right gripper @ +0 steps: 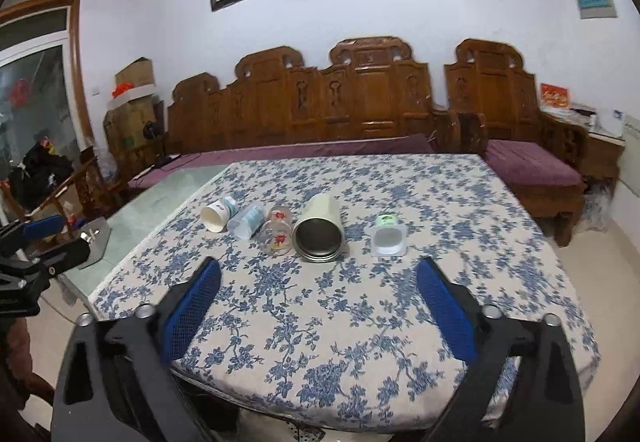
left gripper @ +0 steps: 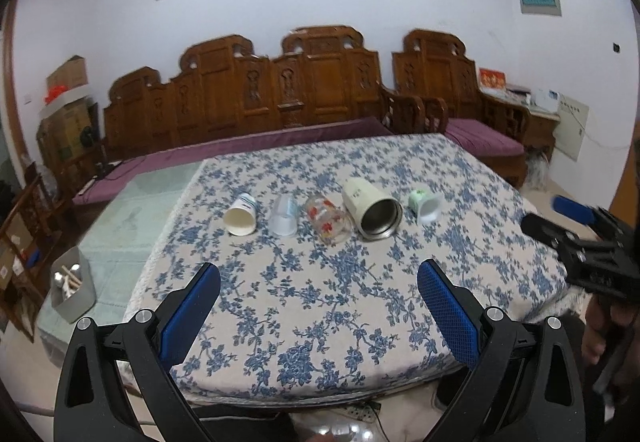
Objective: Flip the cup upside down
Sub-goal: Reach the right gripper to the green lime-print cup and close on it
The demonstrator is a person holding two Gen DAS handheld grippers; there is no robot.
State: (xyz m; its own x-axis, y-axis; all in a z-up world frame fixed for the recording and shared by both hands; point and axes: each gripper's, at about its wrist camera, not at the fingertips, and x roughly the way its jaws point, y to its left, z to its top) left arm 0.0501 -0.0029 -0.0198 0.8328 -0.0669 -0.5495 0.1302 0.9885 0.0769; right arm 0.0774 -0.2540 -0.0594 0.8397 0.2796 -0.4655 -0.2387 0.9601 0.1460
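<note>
Left wrist: looked forward between its spread fingers [left gripper: 196,302], from the table's [left gripper: 360,322] near edge.
Right wrist: likewise, beside it.
Shared: cups [right gripper: 318,228] ahead of fingertips.

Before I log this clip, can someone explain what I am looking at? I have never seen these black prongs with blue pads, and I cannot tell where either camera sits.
No robot here: a person carries one handheld two-finger tool in each hand. Each picture comes from a fisheye camera on a tool, looking out between its fingers. The left tool and the right tool are both open and hold nothing. On the blue-flowered tablecloth five cups lie on their sides in a row: a white paper cup, a clear plastic cup, a red-flowered glass, a cream steel-lined tumbler and a small white plastic cup with a green base.
</note>
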